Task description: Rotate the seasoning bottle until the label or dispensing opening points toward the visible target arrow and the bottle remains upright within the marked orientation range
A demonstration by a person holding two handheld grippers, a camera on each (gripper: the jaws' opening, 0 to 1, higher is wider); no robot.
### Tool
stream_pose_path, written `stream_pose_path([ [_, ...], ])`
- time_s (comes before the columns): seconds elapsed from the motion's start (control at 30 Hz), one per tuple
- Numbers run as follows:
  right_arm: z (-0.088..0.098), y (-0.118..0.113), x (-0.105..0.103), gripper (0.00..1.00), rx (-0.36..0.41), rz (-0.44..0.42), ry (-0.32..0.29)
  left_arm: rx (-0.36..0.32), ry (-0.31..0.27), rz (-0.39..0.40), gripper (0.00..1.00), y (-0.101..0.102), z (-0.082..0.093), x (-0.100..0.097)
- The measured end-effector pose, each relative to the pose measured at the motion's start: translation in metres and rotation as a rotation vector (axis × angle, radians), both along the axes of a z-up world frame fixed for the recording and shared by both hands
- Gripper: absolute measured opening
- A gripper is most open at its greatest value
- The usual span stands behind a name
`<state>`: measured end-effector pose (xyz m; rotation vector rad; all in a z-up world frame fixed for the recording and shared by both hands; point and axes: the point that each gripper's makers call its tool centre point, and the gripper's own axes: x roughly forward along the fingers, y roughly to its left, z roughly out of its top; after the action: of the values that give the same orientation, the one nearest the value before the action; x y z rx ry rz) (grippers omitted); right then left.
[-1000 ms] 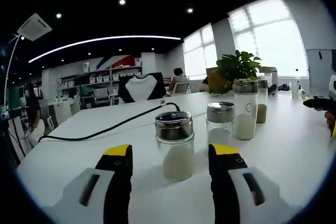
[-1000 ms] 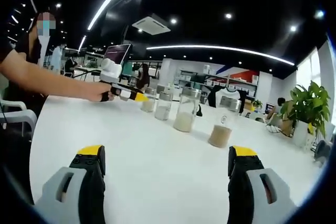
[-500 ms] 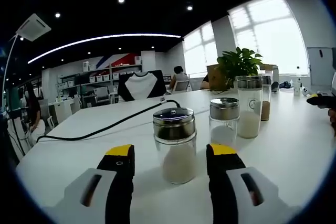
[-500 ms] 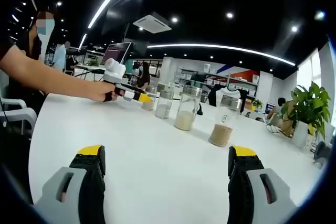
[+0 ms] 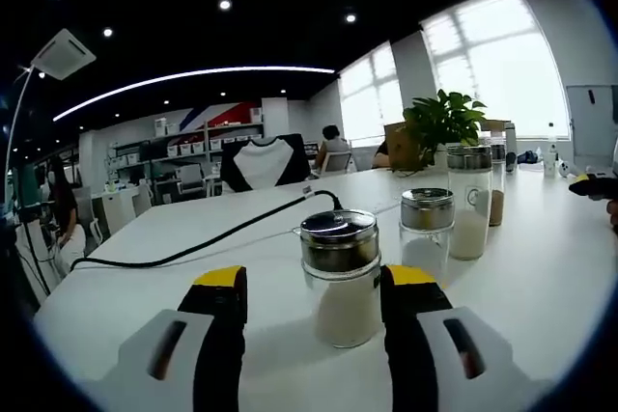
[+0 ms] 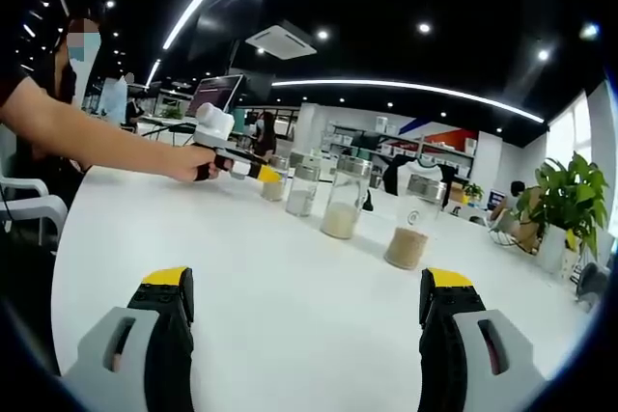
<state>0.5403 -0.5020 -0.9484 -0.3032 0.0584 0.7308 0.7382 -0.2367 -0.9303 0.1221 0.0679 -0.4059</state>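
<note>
Fingers [image 5: 220,311] of left gripper [image 5: 314,287] wide, flanking seasoning bottle [image 5: 340,277] at lower centre; right gripper [image 6: 314,298] wide over bare table [image 6: 290,306].

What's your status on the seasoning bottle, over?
Left gripper open, jaws either side of nearest seasoning bottle, not clamped. Right gripper open over bare table. Bottle upright. Black cable behind it; no target arrow visible.

no readable text, labels, or signs
</note>
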Motion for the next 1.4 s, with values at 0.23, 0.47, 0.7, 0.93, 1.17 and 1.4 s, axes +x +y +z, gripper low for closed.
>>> stream_pose_path([
  [0.23,0.0,0.001,-0.001,0.99,-0.004,0.004,0.0,-0.036,-0.024,-0.027,0.59,-0.005,0.006,0.001],
  [0.47,0.0,0.001,0.0,0.99,-0.006,0.002,-0.003,-0.013,-0.021,-0.039,0.57,-0.022,0.004,0.009],
  [0.7,-0.001,0.002,0.0,0.99,-0.009,0.006,-0.002,0.002,-0.029,-0.043,0.51,-0.032,0.005,0.005],
  [0.93,-0.001,0.002,0.0,0.99,-0.011,0.009,-0.001,-0.022,-0.023,-0.037,0.4,-0.03,0.005,0.002],
  [1.17,-0.002,0.003,0.0,0.99,-0.017,0.009,-0.001,-0.011,-0.03,-0.038,0.38,-0.03,0.006,0.001],
  [1.4,-0.002,0.003,0.0,0.99,-0.02,0.008,0.0,0.039,-0.041,-0.066,0.38,-0.034,0.008,-0.004],
])
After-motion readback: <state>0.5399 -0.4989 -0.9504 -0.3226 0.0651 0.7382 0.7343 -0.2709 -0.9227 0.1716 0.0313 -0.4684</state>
